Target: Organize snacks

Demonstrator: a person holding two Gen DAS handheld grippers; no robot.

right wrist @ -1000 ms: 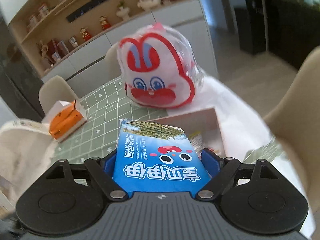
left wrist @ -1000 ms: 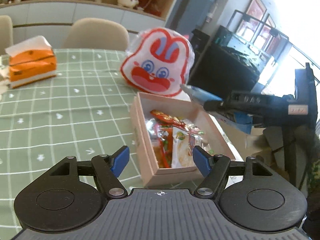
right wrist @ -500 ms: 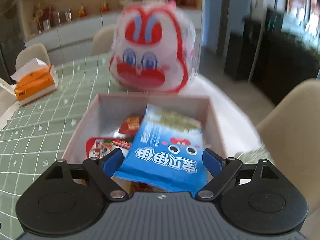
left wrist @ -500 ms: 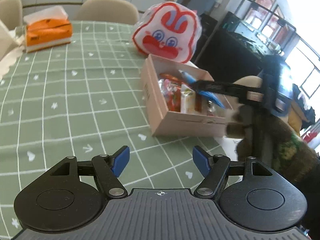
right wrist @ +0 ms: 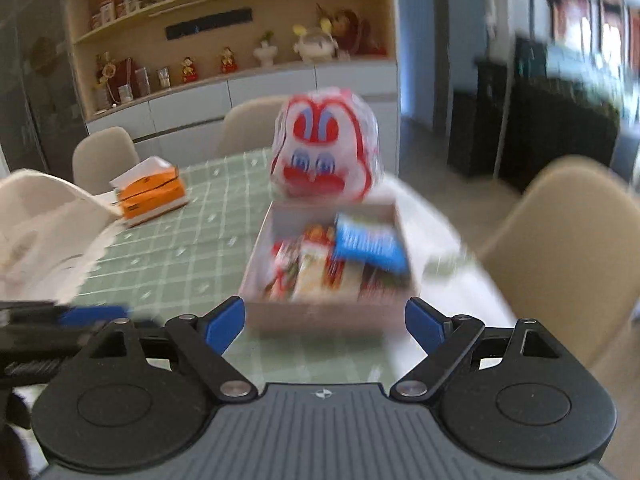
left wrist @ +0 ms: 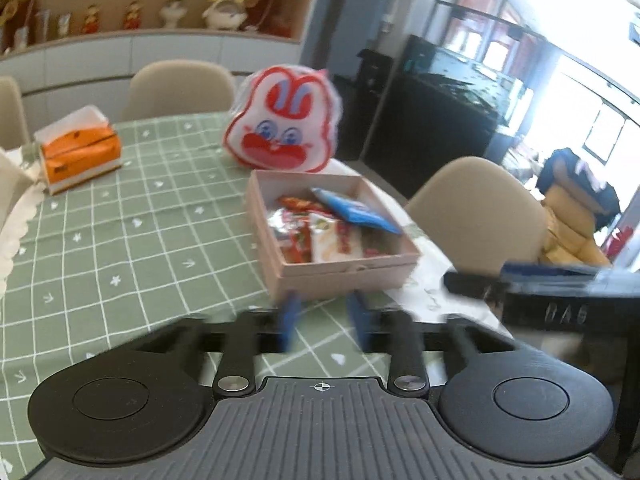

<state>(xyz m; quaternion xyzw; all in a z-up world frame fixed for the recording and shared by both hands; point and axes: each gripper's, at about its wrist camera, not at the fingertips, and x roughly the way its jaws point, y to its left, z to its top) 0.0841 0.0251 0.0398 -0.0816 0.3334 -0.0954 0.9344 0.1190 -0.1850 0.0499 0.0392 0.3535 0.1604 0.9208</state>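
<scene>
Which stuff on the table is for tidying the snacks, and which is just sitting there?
For the job:
- pink box
- blue snack packet, lying in the box
- red and white snack packs in the box

Just sitting there:
- bunny bag behind the box
- orange tissue box
- beige chairs

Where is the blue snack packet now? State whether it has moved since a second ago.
Yes. The blue snack packet has left the right hand-held gripper, whose jaws stand open, and lies in the pink box.
</scene>
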